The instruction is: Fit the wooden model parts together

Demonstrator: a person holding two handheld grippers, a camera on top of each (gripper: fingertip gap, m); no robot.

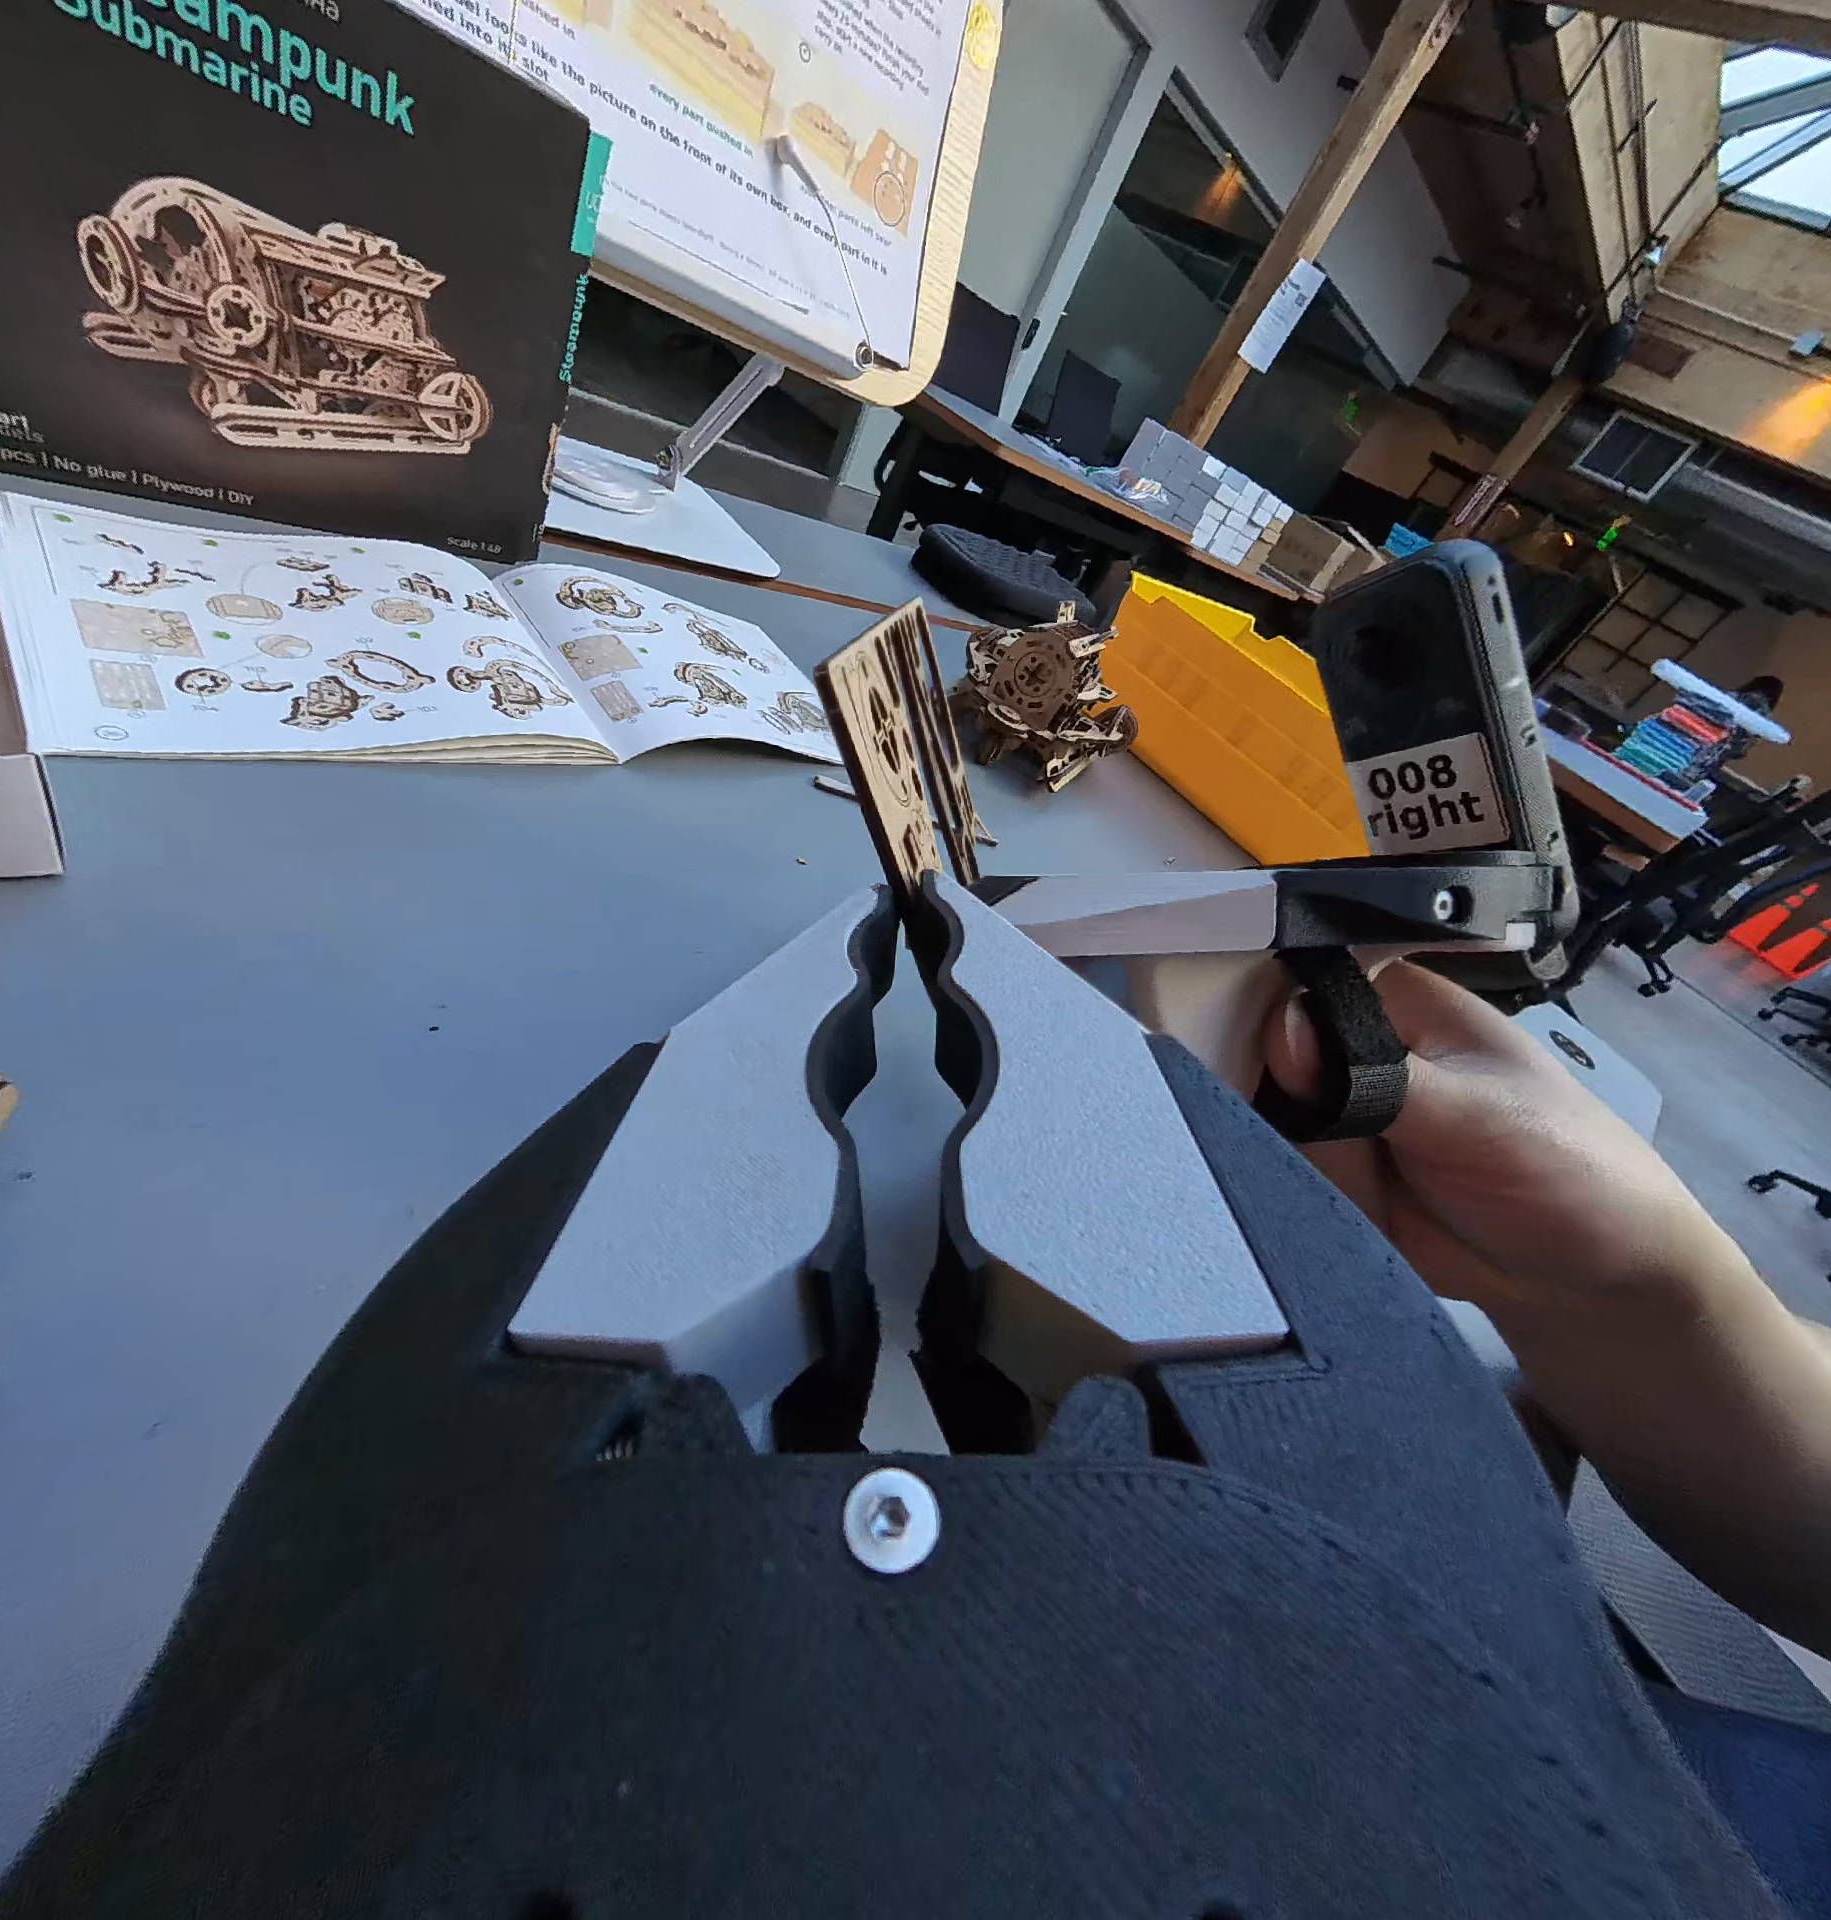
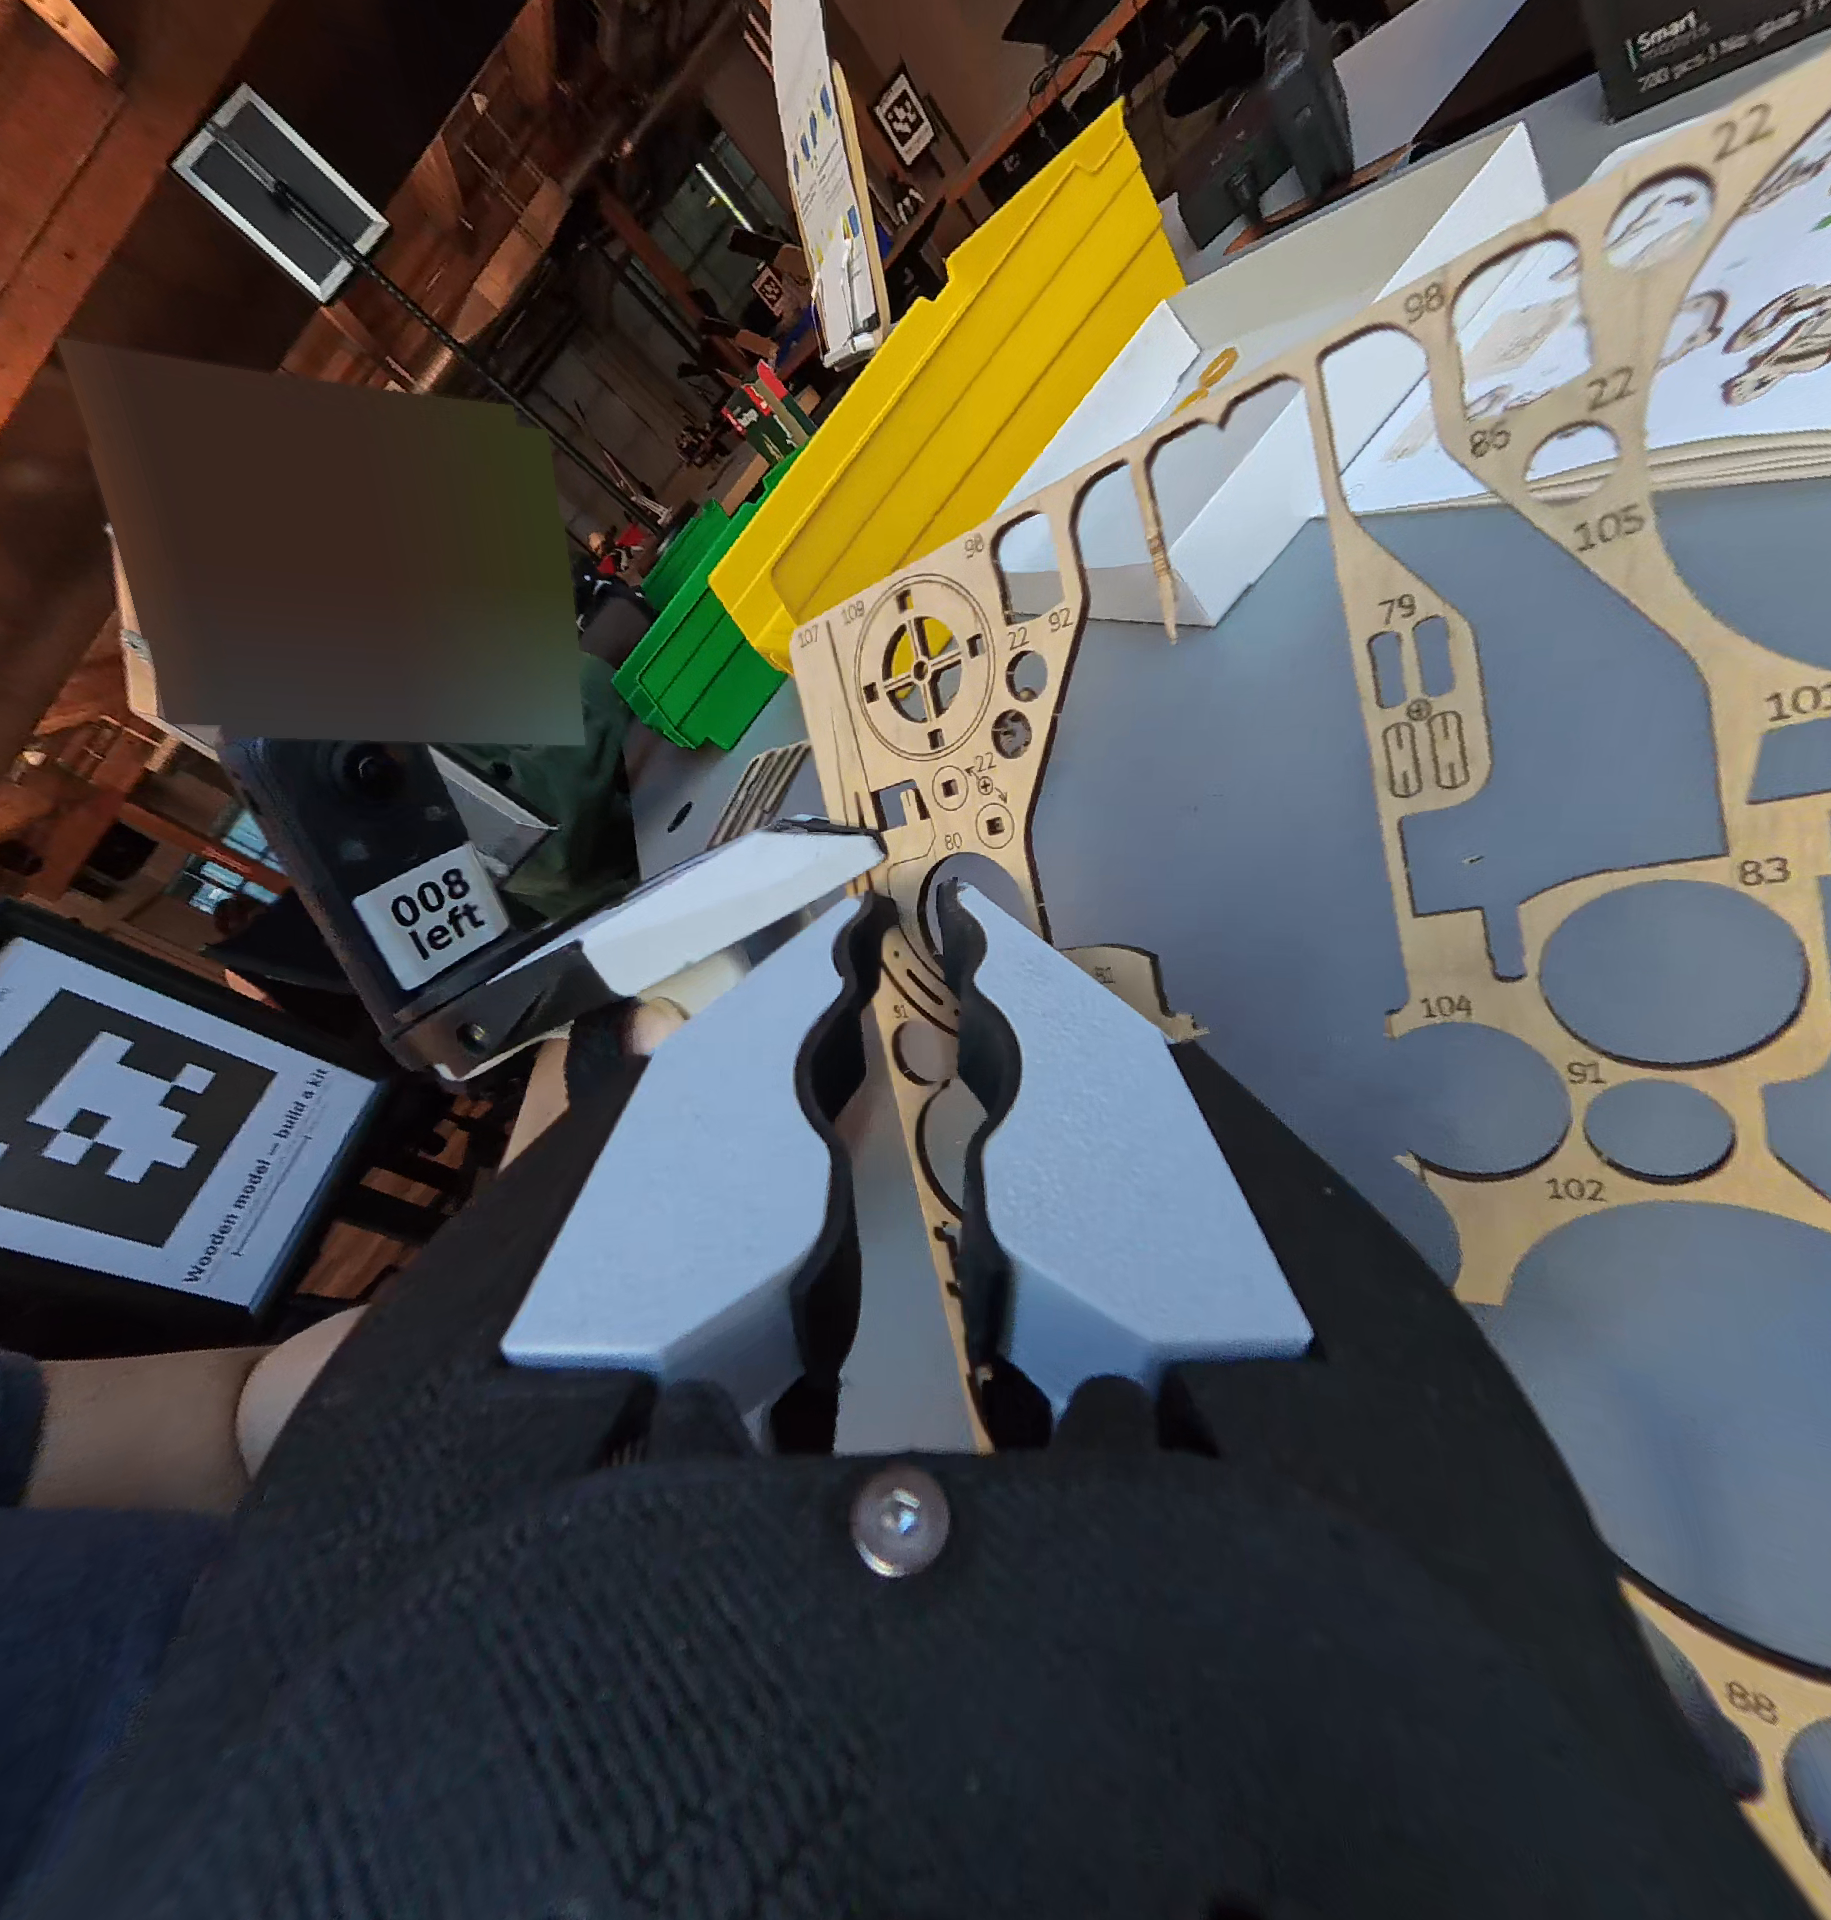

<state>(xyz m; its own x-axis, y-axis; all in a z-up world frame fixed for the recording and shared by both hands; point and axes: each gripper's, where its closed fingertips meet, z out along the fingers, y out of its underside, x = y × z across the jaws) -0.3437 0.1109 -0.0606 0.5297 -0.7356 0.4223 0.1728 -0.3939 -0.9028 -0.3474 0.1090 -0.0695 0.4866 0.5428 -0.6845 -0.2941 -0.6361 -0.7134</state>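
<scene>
A thin plywood parts sheet (image 2: 1576, 540) with many empty cut-outs and a round spoked part (image 2: 923, 670) still in it is held on edge above the grey table (image 1: 371, 987). My left gripper (image 1: 906, 899) is shut on the sheet's lower edge; the sheet (image 1: 895, 727) looks narrow here, seen at a steep angle. My right gripper (image 2: 916, 909) is shut on the same sheet, which runs down between its fingers. Each gripper shows in the other's view, tips almost touching: the right (image 1: 994, 894), the left (image 2: 869, 847). A part-built wooden model (image 1: 1041, 691) sits on the table behind.
An open instruction booklet (image 1: 371, 644) and the black kit box (image 1: 256, 260) lie at the far left. A yellow bin (image 1: 1233, 717) stands right of the model, with green bins (image 2: 703, 644) beyond. A white box (image 2: 1254, 468) and a marker board (image 2: 111, 1122) are nearby. The tips of both grippers are at nearly the same place.
</scene>
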